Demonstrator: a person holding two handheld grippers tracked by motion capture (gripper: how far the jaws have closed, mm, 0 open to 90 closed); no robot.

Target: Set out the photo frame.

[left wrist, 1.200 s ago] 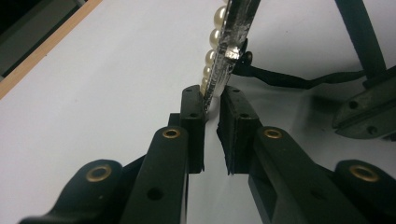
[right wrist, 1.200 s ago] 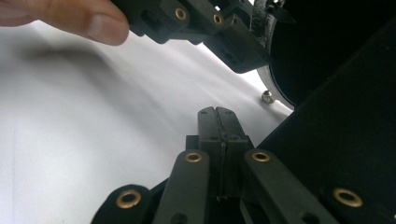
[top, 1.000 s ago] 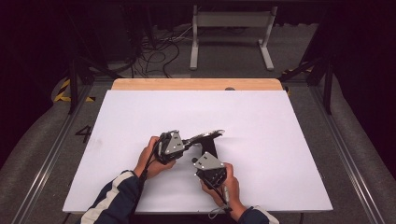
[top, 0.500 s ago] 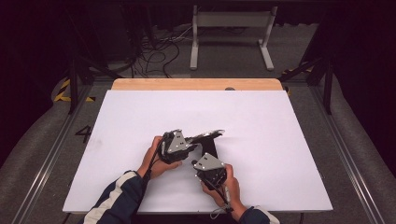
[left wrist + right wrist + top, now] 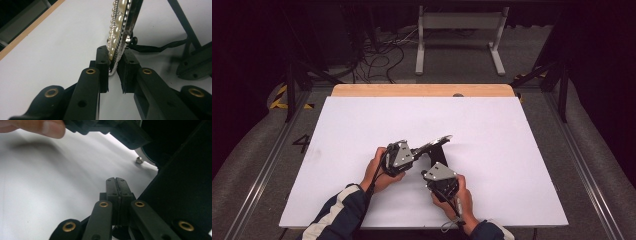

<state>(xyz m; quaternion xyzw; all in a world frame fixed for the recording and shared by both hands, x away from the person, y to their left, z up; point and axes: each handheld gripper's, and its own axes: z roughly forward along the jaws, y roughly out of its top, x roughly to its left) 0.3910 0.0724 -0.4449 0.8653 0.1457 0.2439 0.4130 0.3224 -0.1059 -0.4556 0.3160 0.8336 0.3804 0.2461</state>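
White paper covers the table (image 5: 362, 120), with a strip of bare wood along its far edge. In the high view, two forearms enter from the bottom. The left hand (image 5: 379, 170), in a dark sleeve with a pale stripe, angles up and to the right and holds the left gripper (image 5: 424, 148) pointing right and away. That gripper clamps one edge of a pearl-rimmed frame (image 5: 439, 141), which sits near the middle of the table, tilted above a dark stand. The right hand (image 5: 457, 197) sits just below and to the right, its right gripper (image 5: 428, 172) pointing up and left toward the frame's underside.

In the left gripper view, the two black jaws pinch the lower edge of the frame (image 5: 120, 32); a row of pearls and a silver beaded rim rise between them. A black wire stand (image 5: 160, 47) trails off to the right on the paper.

In the right gripper view, the right gripper (image 5: 116, 181) has its jaws pressed fully together, holding nothing. A dark panel (image 5: 185, 187) looms at right, and a fingertip (image 5: 47, 127) shows at top left.
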